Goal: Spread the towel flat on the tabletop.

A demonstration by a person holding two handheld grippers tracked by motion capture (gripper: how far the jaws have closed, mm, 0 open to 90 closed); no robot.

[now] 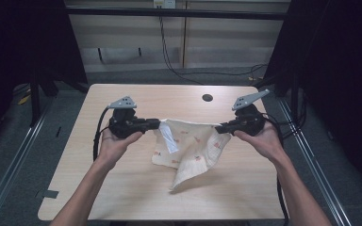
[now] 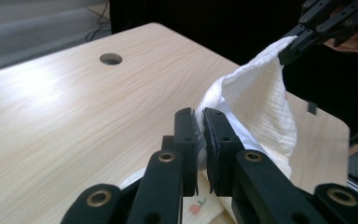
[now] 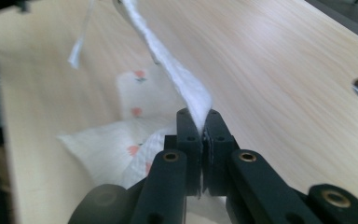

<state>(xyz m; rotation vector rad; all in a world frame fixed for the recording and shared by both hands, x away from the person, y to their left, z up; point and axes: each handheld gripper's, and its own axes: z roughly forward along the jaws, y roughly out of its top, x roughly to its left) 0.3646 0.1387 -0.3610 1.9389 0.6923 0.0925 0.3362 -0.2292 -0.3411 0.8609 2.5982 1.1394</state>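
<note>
Left tongs (image 1: 156, 124): clenched on the left top corner of the cloth (image 1: 188, 150), jaws pointing toward the right edge of the counter (image 1: 122, 188). In the left gripper view the left tongs (image 2: 201, 135) pinch a bunched fold of white fabric between the pads, cloth rising up and away toward the other gripper. Left hand (image 1: 115, 143) under the gripper body, cable trailing down toward the near edge.

Cloth: cream/white, small red-orange print, sits roughly mid-counter, slightly toward the right. Top edge is stretched and lifted between the two tongs; the rest droops, with the lower part touching the counter and one corner pointing toward the near edge. A paler strip shows on its left half. Crinkled weave visible in the left gripper view (image 2: 261, 98).

Round hole (image 1: 207, 98) in the counter near the far edge, beyond the cloth, well apart from it.

Right tongs (image 1: 222, 127): clenched on the right top corner of the cloth, jaws pointing toward the left edge. In the right gripper view the right tongs (image 3: 199, 126) grip a thin folded edge of cloth (image 3: 177, 70) that runs taut up and away; more printed cloth lies slack on the counter below left. Right hand (image 1: 261, 139) cradles the gripper from beneath.
</note>
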